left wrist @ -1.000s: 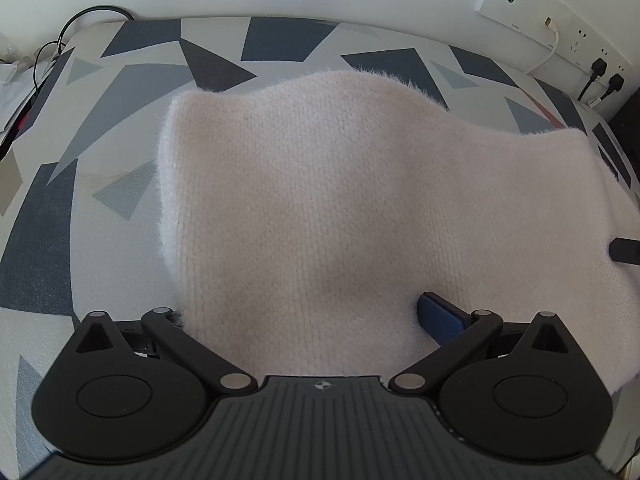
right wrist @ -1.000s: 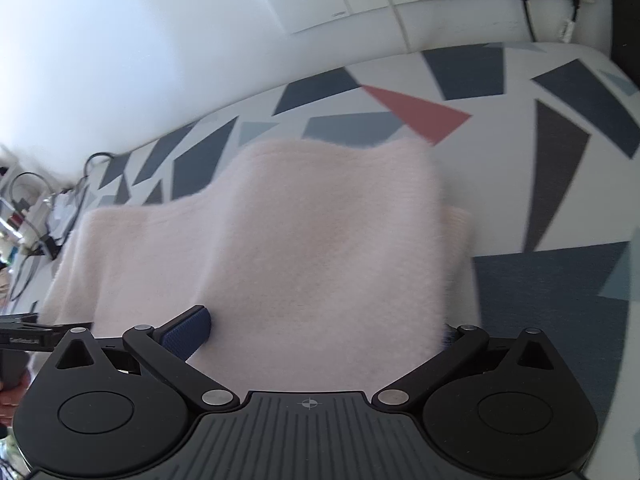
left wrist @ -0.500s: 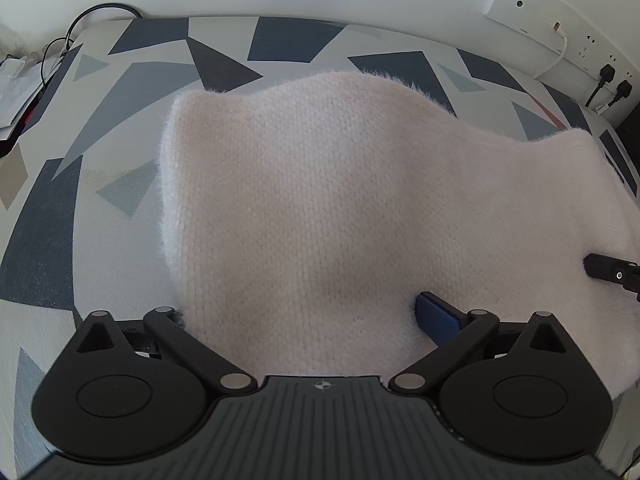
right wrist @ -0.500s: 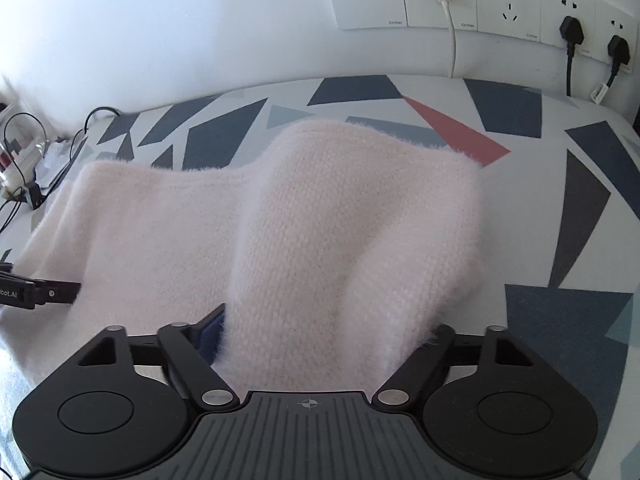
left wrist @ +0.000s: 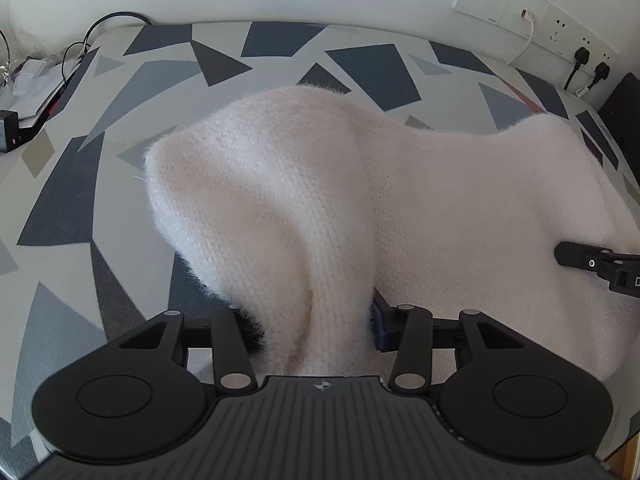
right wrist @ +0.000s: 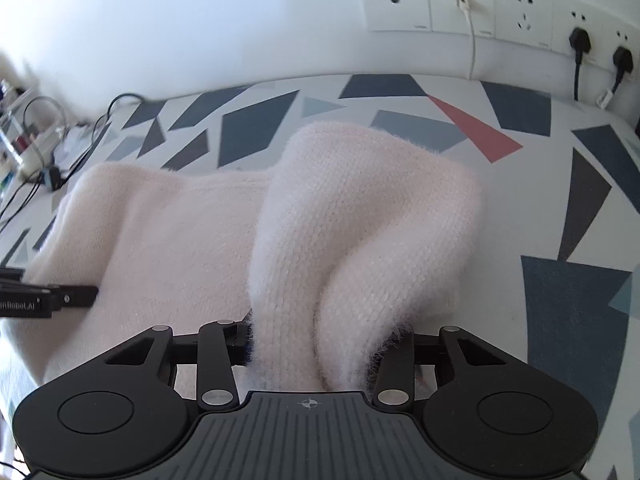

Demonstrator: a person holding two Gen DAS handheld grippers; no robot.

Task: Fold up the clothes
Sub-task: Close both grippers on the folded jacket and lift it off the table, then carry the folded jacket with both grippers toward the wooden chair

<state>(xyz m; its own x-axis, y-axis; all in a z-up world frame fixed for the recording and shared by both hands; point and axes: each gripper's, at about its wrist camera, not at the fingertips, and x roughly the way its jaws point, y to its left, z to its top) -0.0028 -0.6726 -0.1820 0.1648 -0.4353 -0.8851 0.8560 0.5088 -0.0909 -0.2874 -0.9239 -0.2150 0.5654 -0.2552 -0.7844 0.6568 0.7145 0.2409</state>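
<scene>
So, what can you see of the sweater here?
The sweater is a pale pink, fuzzy knit, lying on a cloth patterned with grey and navy shapes. Its near edge is pulled up into two peaks: one bunched between the closing jaws of the left gripper, the other between the closing jaws of the right gripper. The stretch between them sags flat.

My left gripper [left wrist: 316, 332] is closing its jaws on a bunched fold of the fluffy pale pink sweater [left wrist: 460, 208], which rises in a peak between them. The rest lies across the geometric-patterned bed cover [left wrist: 80, 208]. My right gripper [left wrist: 596, 266] reaches in from the right edge, over the knit.
</scene>
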